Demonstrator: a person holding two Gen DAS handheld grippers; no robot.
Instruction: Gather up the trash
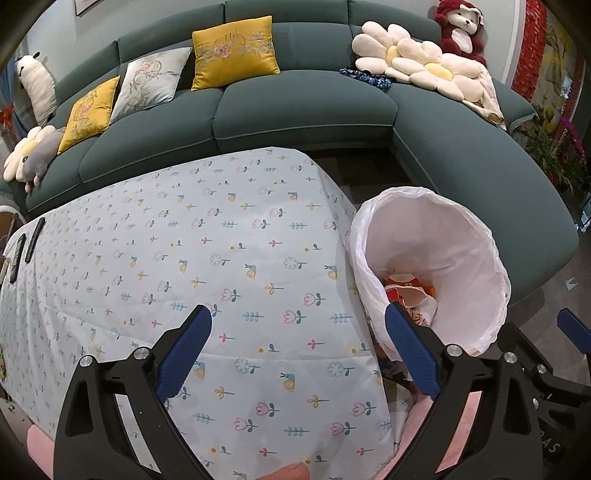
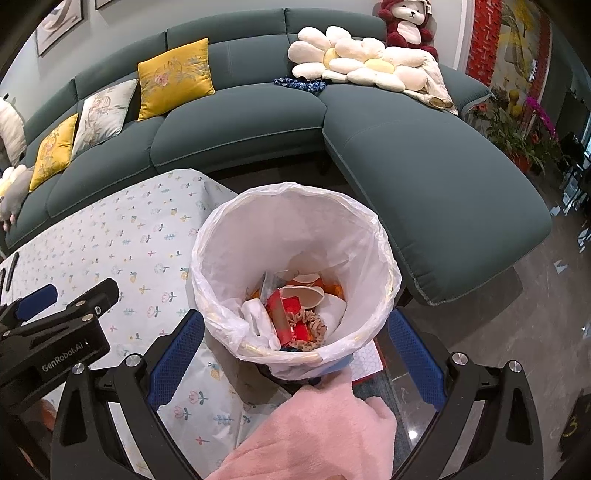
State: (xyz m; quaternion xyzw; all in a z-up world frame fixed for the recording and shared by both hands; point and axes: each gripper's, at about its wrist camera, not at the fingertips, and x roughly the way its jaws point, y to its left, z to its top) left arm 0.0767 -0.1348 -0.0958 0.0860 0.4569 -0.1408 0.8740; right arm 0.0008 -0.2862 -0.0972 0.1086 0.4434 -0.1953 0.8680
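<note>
I see my left hand-held gripper point(image 1: 297, 326) hanging above the desk point(image 1: 177, 236), which is covered by a white cloth with small flowers and snails. Its blue fingers point(image 1: 184, 354) stand wide apart and there is nothing between them. My right hand-held gripper point(image 2: 295, 326) is just over the near rim of the trash bin point(image 2: 229, 236), also spread wide and holding nothing; the bin's rim shows between its two fingers.

The bin stands on the floor just beside the right end of the desk and has a white plastic liner. The trash point(image 2: 295, 314) lies at its bottom: red wrappers, white crumpled paper, a beige scrunchie and some orange pieces. Something pink and fluffy point(image 2: 317, 432) is in the foreground under the right gripper and hides the floor in front of the bin.

On the far left edge of the desk lie two dark remote controls point(image 1: 26, 247); the rest of the cloth is bare. Behind the desk runs a green corner sofa point(image 1: 303, 107) with yellow and grey cushions point(image 1: 232, 51), white flower-shaped pillows point(image 1: 413, 62) and a red and white plush toy point(image 1: 460, 29). The sofa's long part comes near to the bin on the right.
</note>
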